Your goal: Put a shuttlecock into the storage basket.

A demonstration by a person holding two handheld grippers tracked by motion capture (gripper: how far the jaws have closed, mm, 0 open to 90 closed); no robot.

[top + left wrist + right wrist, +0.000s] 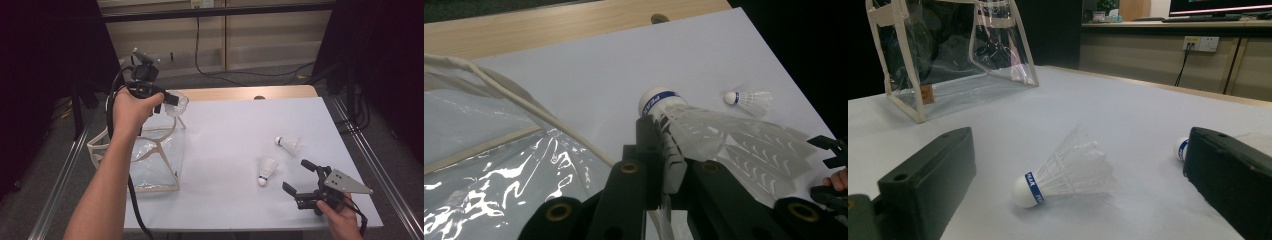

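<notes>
Plainly, our left tongs (pixel 664 165) were clamped on a shuttlecock (pixel 704 130), pinching the feather skirt just behind its white cork, and we held it raised above the open top of a clear bag (pixel 150 160) that stood near the counter's left edge. Our right tongs (pixel 302 177) hung apart and empty near the front right corner, jaws aimed at a second shuttlecock (pixel 1063 175) lying on its side between them but untouched. A third shuttlecock (pixel 289 144) lay just beyond it, toward the right edge.

We judged these things almost weightless and easily crushed: the plastic skirt looked springy but thin, liable to bend under a hard squeeze, while the rounded cork seemed firm yet smooth enough to slip. The sounder hold, we thought, was low on the skirt where the ribs gather at the cork. The bag's film looked floppy, stiffened only by its pale trim.

The counter (pixel 230 130) was a flat, matt, pale sheet over wood. Around it stood dark curtains, with a wall, sockets and trailing cables behind.
</notes>
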